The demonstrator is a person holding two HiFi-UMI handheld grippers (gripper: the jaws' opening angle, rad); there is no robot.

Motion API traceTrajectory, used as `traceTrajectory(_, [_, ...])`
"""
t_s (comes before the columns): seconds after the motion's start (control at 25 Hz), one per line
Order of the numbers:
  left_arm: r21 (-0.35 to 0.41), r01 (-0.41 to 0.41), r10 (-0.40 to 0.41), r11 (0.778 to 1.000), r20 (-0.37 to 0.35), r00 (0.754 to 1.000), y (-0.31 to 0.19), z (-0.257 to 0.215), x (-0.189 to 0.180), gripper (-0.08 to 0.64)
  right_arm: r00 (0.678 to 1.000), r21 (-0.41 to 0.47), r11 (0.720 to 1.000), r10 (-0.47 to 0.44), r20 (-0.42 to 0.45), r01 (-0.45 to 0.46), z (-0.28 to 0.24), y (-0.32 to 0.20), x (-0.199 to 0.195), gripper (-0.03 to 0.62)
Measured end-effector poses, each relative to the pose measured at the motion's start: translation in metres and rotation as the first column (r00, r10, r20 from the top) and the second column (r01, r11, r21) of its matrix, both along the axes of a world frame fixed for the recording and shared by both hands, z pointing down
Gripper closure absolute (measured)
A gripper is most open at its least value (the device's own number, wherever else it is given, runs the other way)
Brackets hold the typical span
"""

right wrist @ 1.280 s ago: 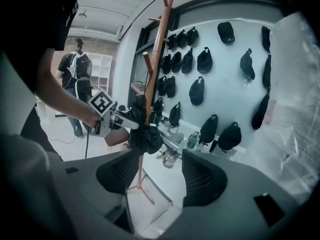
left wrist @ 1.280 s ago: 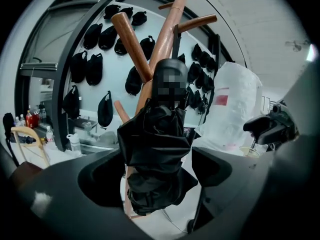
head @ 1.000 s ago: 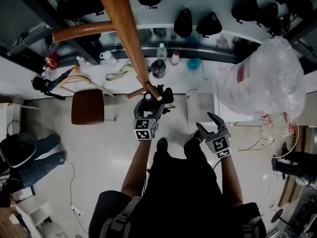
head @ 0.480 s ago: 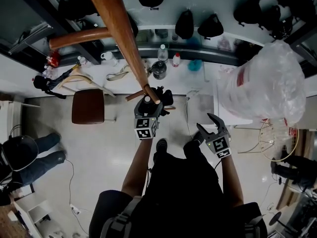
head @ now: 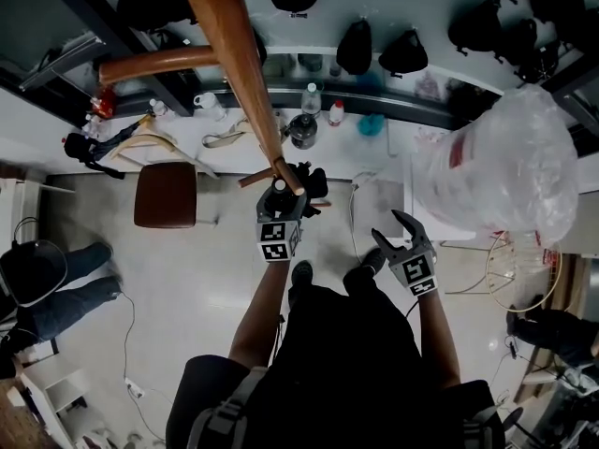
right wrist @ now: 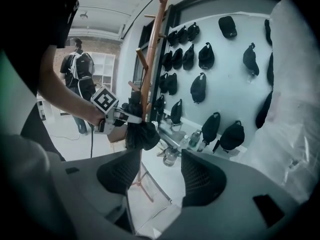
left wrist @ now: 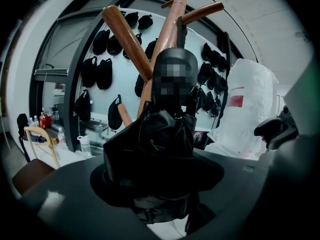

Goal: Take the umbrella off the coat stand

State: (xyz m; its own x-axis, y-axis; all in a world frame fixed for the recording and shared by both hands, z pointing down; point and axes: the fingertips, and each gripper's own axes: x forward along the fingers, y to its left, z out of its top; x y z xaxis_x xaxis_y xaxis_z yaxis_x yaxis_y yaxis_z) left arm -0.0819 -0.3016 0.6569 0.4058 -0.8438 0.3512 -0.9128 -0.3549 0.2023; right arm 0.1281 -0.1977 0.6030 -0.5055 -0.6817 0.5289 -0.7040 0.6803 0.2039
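Note:
The wooden coat stand (head: pixel 239 54) rises past me, and a folded black umbrella (head: pixel 314 183) hangs at one of its lower pegs. My left gripper (head: pixel 294 186) is at the umbrella. Its jaws are closing, with the black bundle (left wrist: pixel 160 149) filling the gap between them. In the right gripper view the left gripper (right wrist: pixel 123 115) reaches the umbrella (right wrist: pixel 141 134) beside the stand's pole (right wrist: pixel 150 59). My right gripper (head: pixel 386 229) hangs lower and to the right, well apart from the stand. It is open, with nothing between its pads (right wrist: pixel 202 176).
A brown stool (head: pixel 166 196) stands left of the stand's base. A counter (head: pixel 225 124) with bottles runs along the wall, and black caps (head: pixel 356 45) hang above it. A big white plastic-wrapped bundle (head: pixel 501 162) is at the right. A person (head: pixel 56 288) is at the lower left.
Both grippers stay where they were, the left one at the umbrella. The person at the lower left has shifted a little.

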Motion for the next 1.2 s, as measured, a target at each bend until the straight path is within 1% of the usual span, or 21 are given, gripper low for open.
traceTrajectory(0.28, [-0.001,-0.018,0.018,1.0,0.018,1.0,0.0,-0.004,0.001,0.29,1.0,-0.009,1.0,-0.017,-0.021,0.016,0.006,-0.002,0.003,0.334])
traceTrajectory(0.48, [0.001,-0.027,0.027,1.0,0.036,0.999,0.0,-0.008,0.0,0.306,1.0,-0.005,1.0,-0.007,-0.002,0.007,0.006,-0.006,0.004,0.338])
traceTrajectory(0.72, [0.012,-0.046,0.046,0.999,0.024,0.999,-0.001,-0.016,0.001,0.307,1.0,0.007,1.0,-0.001,0.014,0.001,0.001,-0.009,0.003,0.341])
traceTrajectory(0.92, [0.004,-0.052,0.052,0.999,0.034,0.998,0.002,-0.018,-0.002,0.307,1.0,0.0,1.0,0.001,0.031,-0.001,0.004,-0.007,-0.001,0.339])
traceTrajectory(1.2, [0.019,-0.069,0.069,0.997,0.022,0.997,-0.001,-0.032,-0.003,0.307,0.999,0.018,1.0,0.006,0.05,-0.007,-0.003,-0.015,-0.005,0.339])
